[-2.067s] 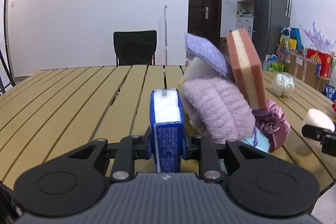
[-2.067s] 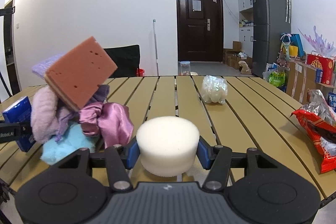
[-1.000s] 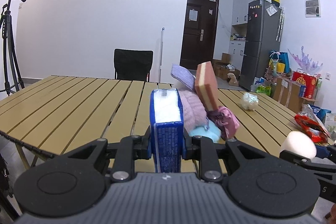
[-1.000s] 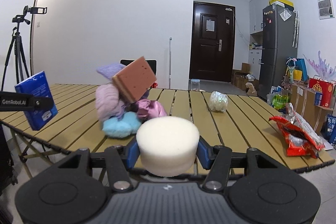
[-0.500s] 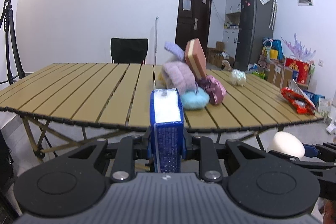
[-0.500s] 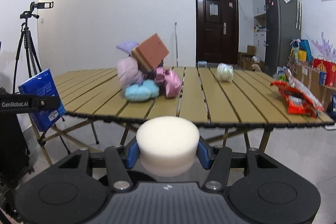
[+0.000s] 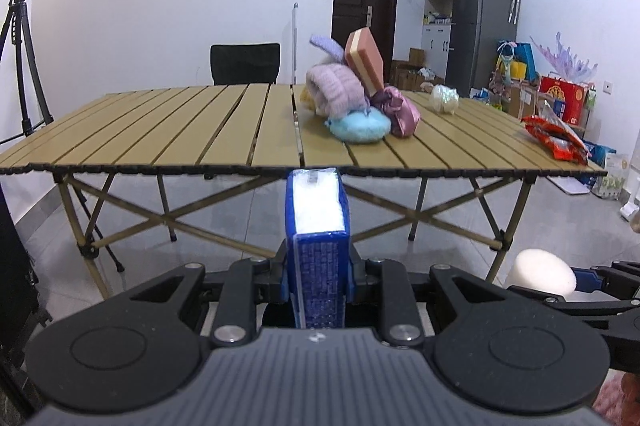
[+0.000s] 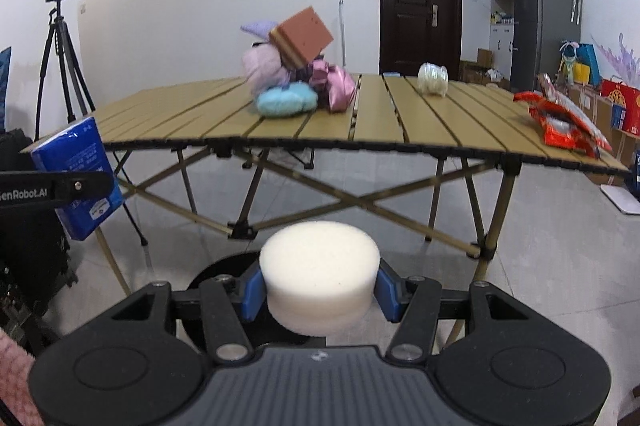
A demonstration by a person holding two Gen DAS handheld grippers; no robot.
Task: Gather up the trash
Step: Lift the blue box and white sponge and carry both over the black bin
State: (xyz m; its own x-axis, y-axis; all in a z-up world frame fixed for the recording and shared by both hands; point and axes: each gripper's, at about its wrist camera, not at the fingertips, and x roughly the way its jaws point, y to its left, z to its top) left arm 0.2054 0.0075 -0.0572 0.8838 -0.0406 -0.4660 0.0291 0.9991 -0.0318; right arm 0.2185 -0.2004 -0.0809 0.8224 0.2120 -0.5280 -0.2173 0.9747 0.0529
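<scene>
My left gripper (image 7: 316, 280) is clamped tight on a blue plastic pack of paper tissues (image 7: 317, 222), standing upright between the jaws. My right gripper (image 8: 319, 291) is about half open, its blue pads pressing both sides of a round white foam puck (image 8: 319, 266). Both things hang in the air in front of the near edge of the slatted wooden folding table (image 7: 160, 130), lower than its top, over the grey tiled floor.

I judge the task is only partly done: two pieces are off the table and in my grip, but I see no bin in either view, so they are not yet thrown away. On the table remain a red crumpled snack bag (image 8: 564, 124) near its right end, a small clear plastic ball (image 8: 432, 78) toward the far side, and a heap in the middle: a light blue fluffy cloth (image 7: 360, 128), pink and purple soft things, and an orange sponge block (image 7: 365, 57) leaning on top.

In front of the table the floor is open. Under the table edge the crossed metal legs (image 8: 360, 202) stand, and a black camera tripod (image 8: 60, 58) is beside the table's left end, so I should not swing there.
</scene>
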